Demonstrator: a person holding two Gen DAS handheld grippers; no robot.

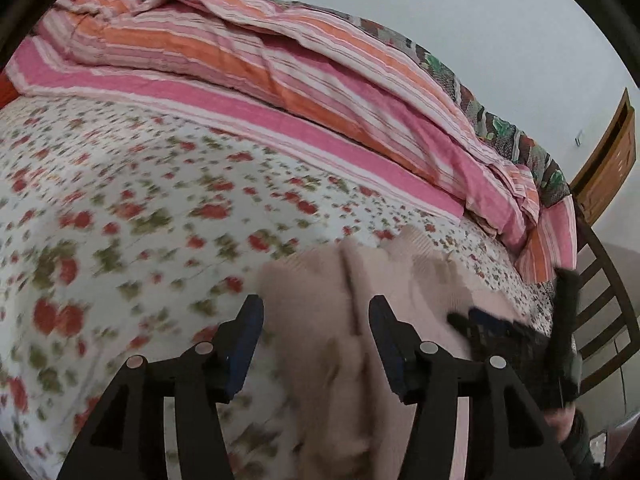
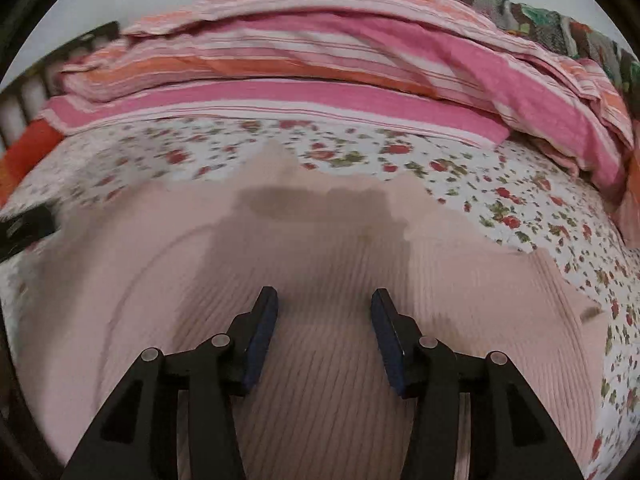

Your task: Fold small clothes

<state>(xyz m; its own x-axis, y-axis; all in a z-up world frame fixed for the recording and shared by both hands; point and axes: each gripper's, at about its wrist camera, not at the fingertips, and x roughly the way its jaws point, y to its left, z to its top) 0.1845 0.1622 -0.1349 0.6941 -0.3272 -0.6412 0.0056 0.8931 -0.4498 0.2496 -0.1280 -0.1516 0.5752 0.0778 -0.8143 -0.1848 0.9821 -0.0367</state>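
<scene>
Our left gripper (image 1: 316,316) has its jaws spread apart, nothing pinched; a bunched fold of the pale pink ribbed knit garment (image 1: 320,320) sits in the gap and below, blurred by motion, so we cannot tell whether the pads touch cloth. Our right gripper (image 2: 324,308) is also spread wide, empty, hanging over the flat middle of the same pink garment (image 2: 320,264); contact with the fabric unclear. In the left wrist view the right gripper (image 1: 516,334) shows at the right edge as a dark blurred shape over the garment's far side. In the right wrist view a dark object at the left edge, just beside the garment, is too blurred to name.

Garment lies spread on the floral bedsheet (image 2: 460,172), white with red flowers and green leaves; ribbing runs toward the camera, a darker shaded patch near its far edge. Sheet (image 1: 120,184) extends left of the garment in the left view.

Behind, a pink, orange and white striped quilt (image 1: 248,72) is heaped along the bed's far side (image 2: 320,68). Wooden chair back (image 1: 600,276) at the right. Wooden door (image 1: 608,160) on the grey wall behind it.
</scene>
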